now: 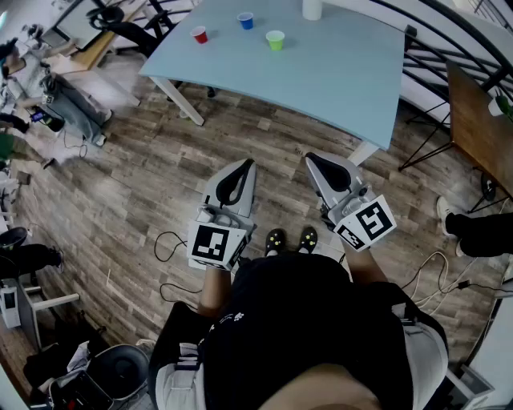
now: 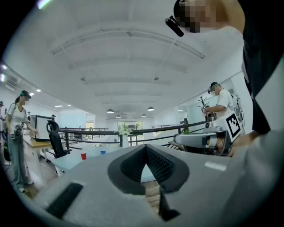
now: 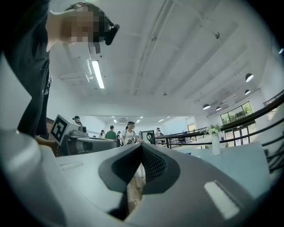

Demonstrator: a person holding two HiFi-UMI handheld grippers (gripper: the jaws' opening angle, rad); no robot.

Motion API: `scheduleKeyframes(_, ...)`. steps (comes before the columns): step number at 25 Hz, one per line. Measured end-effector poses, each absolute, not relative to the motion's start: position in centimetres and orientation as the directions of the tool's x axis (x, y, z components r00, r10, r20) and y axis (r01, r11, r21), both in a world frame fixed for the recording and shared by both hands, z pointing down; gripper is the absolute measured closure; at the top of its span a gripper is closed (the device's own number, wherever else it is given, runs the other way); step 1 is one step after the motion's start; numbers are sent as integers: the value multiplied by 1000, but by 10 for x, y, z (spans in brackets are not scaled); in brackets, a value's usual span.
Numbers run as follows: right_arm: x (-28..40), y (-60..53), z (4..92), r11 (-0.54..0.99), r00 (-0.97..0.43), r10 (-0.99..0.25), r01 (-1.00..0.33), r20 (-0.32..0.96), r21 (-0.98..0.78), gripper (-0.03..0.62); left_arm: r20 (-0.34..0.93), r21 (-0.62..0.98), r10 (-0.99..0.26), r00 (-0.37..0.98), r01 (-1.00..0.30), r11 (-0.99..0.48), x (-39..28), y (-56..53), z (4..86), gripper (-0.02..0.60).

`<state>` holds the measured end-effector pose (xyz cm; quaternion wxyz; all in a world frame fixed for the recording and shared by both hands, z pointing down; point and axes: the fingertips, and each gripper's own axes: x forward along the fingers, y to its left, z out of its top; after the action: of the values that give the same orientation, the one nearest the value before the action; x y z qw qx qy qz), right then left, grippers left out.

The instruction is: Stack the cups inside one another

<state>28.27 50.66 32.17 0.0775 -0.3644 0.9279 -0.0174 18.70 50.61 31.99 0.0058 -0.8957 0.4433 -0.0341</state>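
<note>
Both my grippers are hanging over the wood floor (image 1: 120, 176), well short of the table (image 1: 345, 80). Left gripper (image 1: 248, 164) and right gripper (image 1: 310, 158) are sitting with fingers pressed together, nothing between them. Red cup (image 1: 199, 34), blue cup (image 1: 245, 21) and green cup (image 1: 275, 40) are standing apart at the table's far side. The frame edge is cutting off a white object (image 1: 312, 8). In the left gripper view my jaws are hiding the green cup.

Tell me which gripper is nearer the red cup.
Left. The left gripper hangs over the floor, short of the red cup; the right gripper is beside it, farther to the cup's right.
</note>
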Motion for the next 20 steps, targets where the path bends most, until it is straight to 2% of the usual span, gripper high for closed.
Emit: scheduleKeyframes(20, 336, 505, 322, 730, -712, -683, -670, -165, -130, 589, 42, -49, -806, 591, -804, -592, 228, 505, 323, 589)
